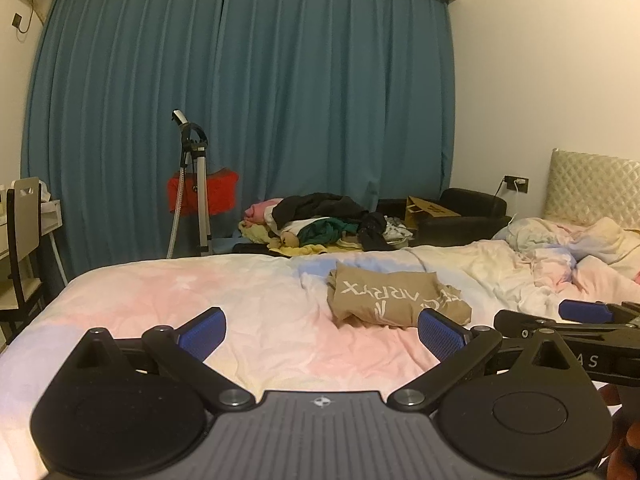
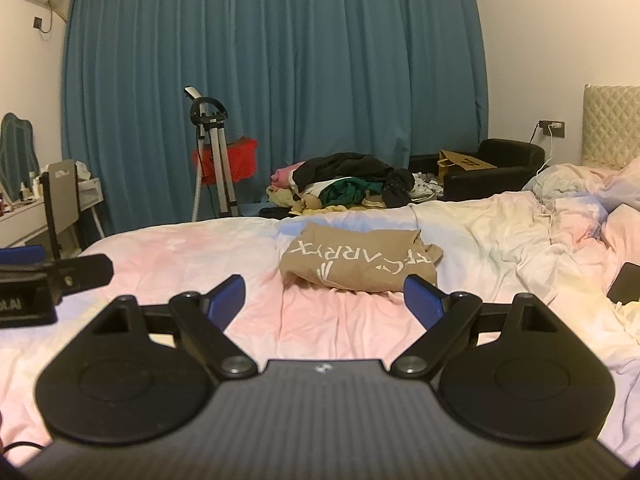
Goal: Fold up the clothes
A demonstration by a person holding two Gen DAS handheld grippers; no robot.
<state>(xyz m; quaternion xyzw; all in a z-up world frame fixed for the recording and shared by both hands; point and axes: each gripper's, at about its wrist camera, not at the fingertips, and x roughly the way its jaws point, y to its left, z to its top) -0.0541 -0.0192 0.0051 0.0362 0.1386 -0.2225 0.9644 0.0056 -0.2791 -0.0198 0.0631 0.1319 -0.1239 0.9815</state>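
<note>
A tan shirt (image 1: 384, 298) with white lettering lies roughly folded on the bed, a little past both grippers; it shows too in the right wrist view (image 2: 360, 266). My left gripper (image 1: 320, 330) is open above the pink sheet, its blue pads wide apart and nothing between them. My right gripper (image 2: 325, 300) is open as well, just short of the shirt's near edge. In the left wrist view the right gripper (image 1: 576, 320) reaches in from the right edge. The left gripper (image 2: 52, 272) shows at the left edge of the right wrist view.
The bed (image 1: 160, 304) has a crumpled duvet (image 1: 560, 256) at its right. A pile of clothes (image 1: 320, 220) lies beyond the bed's far edge, by a tripod stand (image 1: 196, 184), a blue curtain and a black armchair (image 2: 496, 168). A chair and desk (image 1: 24, 232) stand left. A dark phone (image 2: 626, 284) lies right.
</note>
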